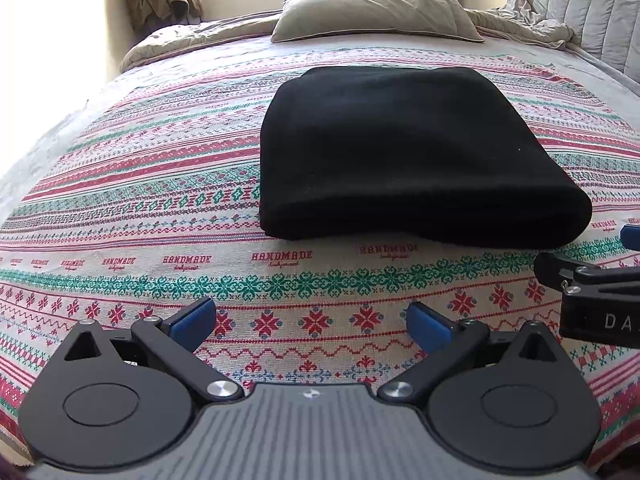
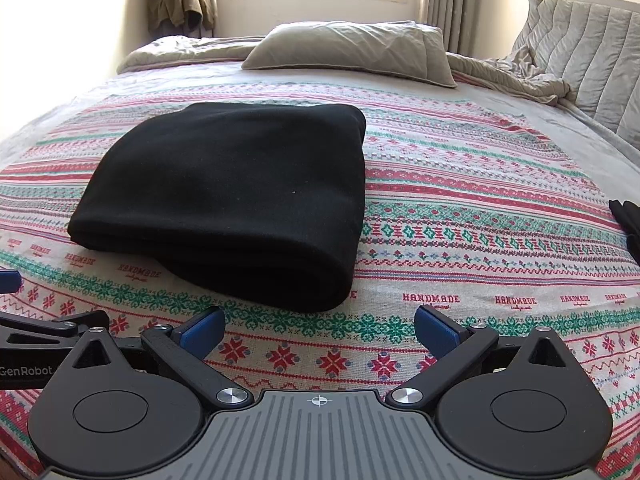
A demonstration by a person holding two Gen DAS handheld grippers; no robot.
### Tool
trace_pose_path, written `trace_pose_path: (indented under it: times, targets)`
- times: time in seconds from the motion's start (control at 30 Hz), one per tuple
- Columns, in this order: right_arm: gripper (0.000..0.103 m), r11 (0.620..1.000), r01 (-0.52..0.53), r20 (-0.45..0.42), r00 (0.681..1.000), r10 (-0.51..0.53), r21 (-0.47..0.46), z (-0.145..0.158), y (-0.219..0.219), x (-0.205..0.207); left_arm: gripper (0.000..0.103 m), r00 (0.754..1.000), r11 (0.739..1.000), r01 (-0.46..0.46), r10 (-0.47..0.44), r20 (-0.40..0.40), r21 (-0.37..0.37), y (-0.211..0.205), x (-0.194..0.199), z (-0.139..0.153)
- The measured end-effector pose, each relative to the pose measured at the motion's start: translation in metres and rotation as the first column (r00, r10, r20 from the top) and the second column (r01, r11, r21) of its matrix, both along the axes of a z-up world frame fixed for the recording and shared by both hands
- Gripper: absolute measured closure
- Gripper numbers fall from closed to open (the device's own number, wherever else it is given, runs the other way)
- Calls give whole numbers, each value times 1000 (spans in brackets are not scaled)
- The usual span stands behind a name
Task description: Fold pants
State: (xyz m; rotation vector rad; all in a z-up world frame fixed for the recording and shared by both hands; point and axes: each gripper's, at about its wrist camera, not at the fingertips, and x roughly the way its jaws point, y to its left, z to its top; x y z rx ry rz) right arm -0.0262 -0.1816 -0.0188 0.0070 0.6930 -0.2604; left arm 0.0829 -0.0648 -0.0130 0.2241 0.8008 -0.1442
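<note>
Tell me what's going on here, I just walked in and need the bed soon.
A person is folding pants with two handheld grippers. The black pants already lie in a neat folded stack on the patterned bedspread. The left gripper and right gripper are both open, holding nothing, hovering just short of the stack's near edge. The folding looks finished.

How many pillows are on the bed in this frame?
1. A single grey pillow lies at the far end of the bed, beyond the folded black pants. The rumpled bedding could hide another.
</note>
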Motion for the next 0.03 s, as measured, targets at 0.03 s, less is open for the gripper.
trace_pose_path:
  times: [0.03]
  targets:
    - [1, 1000, 0, 1, 1000, 0, 0, 0, 0, 0, 0, 1000, 1000, 4, -4, -1, -4, 1, -1, 0]
